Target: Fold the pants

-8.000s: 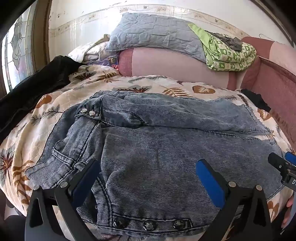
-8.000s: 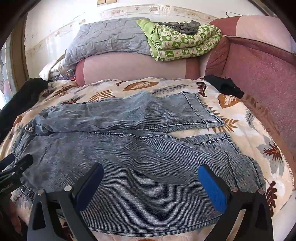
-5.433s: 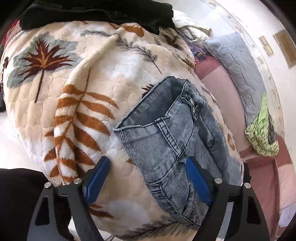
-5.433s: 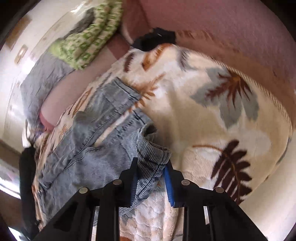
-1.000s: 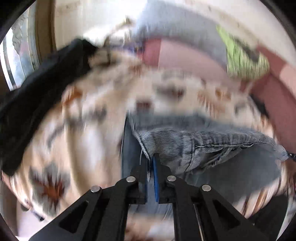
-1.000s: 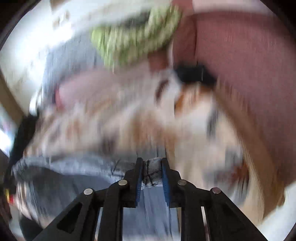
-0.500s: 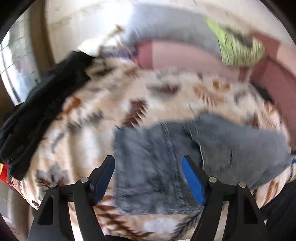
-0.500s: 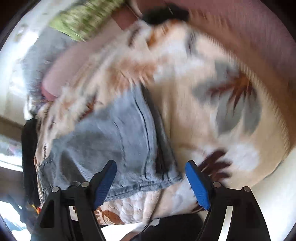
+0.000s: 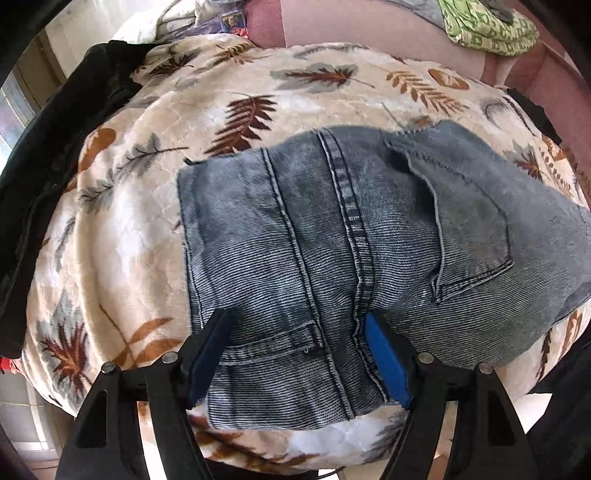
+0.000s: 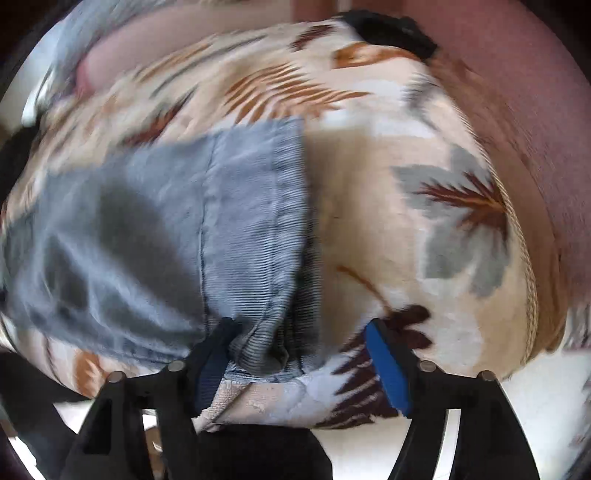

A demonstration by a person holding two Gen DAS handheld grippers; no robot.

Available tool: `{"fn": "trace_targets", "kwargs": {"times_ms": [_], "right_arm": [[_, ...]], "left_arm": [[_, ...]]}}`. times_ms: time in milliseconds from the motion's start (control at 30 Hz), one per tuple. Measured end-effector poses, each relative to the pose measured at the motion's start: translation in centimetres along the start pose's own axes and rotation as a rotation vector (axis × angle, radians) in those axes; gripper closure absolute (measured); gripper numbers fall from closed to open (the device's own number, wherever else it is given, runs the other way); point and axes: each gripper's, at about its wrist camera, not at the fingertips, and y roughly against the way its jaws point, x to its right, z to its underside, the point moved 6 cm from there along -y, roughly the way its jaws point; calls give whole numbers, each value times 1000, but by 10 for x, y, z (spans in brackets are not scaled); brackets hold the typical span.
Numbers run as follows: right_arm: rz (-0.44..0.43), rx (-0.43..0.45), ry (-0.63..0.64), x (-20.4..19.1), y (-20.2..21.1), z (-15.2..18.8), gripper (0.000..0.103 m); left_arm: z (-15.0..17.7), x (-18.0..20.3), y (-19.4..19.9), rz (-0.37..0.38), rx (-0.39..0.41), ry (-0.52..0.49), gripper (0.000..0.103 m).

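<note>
The blue-grey jeans (image 9: 351, 229) lie folded into a compact rectangle on the leaf-print blanket (image 9: 129, 240), back pocket and seams facing up. My left gripper (image 9: 295, 317) points down over their near left part. It is open, and its blue pads straddle the flat denim without pinching it. In the right wrist view, the folded right edge of the jeans (image 10: 221, 221) runs down toward my right gripper (image 10: 299, 323). Its jaws are opening. The near corner of the denim bunches beside the left pad (image 10: 210, 362), and the right pad stands clear over the blanket (image 10: 388, 221).
A black garment (image 9: 55, 147) lies along the blanket's left side. A pink sofa back (image 10: 535, 110) rises to the right, with a small black item (image 10: 388, 29) at its foot. A green patterned quilt (image 9: 487, 26) sits on the far cushion. The blanket's near edge drops off just below the grippers.
Both grippers were shut on the jeans' edge a second ago. Both have since opened and let go. The jeans now lie folded flat, and the left gripper has come down over them.
</note>
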Motion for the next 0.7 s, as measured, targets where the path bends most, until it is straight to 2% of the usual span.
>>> {"fn": "trace_targets", "kwargs": {"times_ms": [67,167,233,333,400,500,600,667,700], "right_arm": [[8,82,-52,7,27,-5,28],[-112,160,-88,-9,57,-7,28],[-218,194,-87,-32,68,-6,26],[-325,173,-65,-74,59,1,25],[-393,140,-52,-102,41,8,25],[-438,84,-41,-134,15,21,25],[-481,60,-32,-156,1,26,25],[-492,50,-41,-160,-1,28,25],[-502,46,-45,-162,-3,27,25]], "left_arm": [[5,-1,20,8,43,23,27],[6,-10,39,48,81,122,27],[12,-30,52,46,122,275,27],[24,-53,59,129,163,479,27],[37,-63,49,154,112,594,27],[53,-63,33,221,37,700,28],[59,-58,26,247,27,752,29],[61,-53,22,271,14,776,42],[60,-50,20,265,0,779,62]]}}
